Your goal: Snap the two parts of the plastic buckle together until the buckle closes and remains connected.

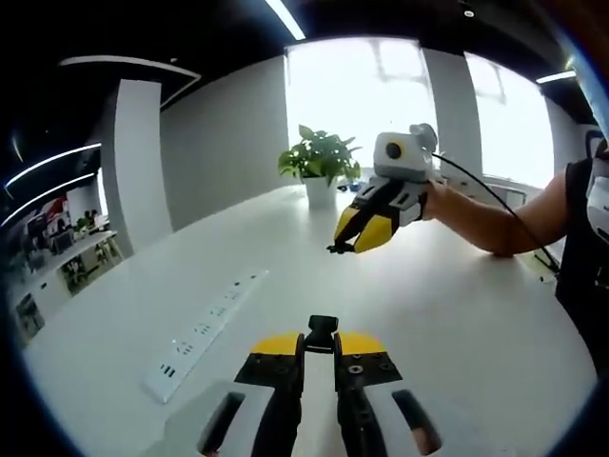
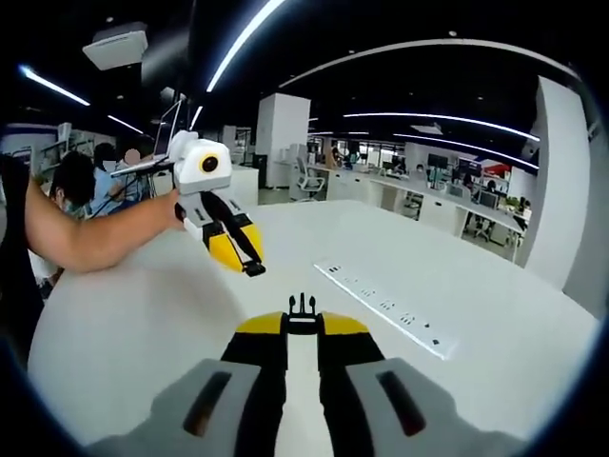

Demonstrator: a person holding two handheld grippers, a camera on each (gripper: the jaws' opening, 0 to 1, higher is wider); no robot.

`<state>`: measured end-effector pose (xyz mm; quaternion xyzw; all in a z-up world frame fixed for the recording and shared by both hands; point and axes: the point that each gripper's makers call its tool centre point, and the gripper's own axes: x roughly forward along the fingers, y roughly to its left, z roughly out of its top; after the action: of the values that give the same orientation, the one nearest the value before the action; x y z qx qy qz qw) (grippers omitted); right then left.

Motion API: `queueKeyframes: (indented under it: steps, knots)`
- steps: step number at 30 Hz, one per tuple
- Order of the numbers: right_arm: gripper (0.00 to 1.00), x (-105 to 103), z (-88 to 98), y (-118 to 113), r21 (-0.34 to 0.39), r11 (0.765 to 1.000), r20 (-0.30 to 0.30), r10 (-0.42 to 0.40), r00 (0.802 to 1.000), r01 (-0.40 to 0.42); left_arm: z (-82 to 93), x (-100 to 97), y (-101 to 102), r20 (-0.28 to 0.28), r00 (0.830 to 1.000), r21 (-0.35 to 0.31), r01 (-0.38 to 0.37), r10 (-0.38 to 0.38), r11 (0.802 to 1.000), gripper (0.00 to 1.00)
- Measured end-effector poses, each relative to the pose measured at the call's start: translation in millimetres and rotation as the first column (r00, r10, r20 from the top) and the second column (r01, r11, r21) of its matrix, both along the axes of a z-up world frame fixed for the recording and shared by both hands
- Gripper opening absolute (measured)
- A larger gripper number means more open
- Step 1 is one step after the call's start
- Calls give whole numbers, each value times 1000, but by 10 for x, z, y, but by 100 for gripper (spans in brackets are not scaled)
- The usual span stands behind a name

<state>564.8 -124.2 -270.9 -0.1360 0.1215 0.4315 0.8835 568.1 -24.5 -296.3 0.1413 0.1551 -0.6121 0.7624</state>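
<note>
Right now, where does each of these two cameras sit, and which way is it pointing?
Left gripper view: rides on the left gripper, shut on the socket half; faces the potted plant and windows, showing the right gripper and forearm.
Right gripper view: rides on the right gripper, shut on the pronged half; faces the office, showing the left gripper and arm.
Shared: white table, power strip, each other's gripper.

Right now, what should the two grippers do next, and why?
Probably bring them slowly together, tips lined up. The left gripper holds the socket half, the right gripper the pronged half, and a wide gap above the table separates them, so nothing can snap yet.
</note>
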Motion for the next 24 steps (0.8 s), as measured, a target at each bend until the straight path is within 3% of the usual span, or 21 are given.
queueKeyframes:
  steps: [24]
  knots:
    - [10, -137, -140, 112, -38, 998, 1, 41, 999, -41, -97, -185, -35, -13, 998, 31, 55, -55, 998, 9]
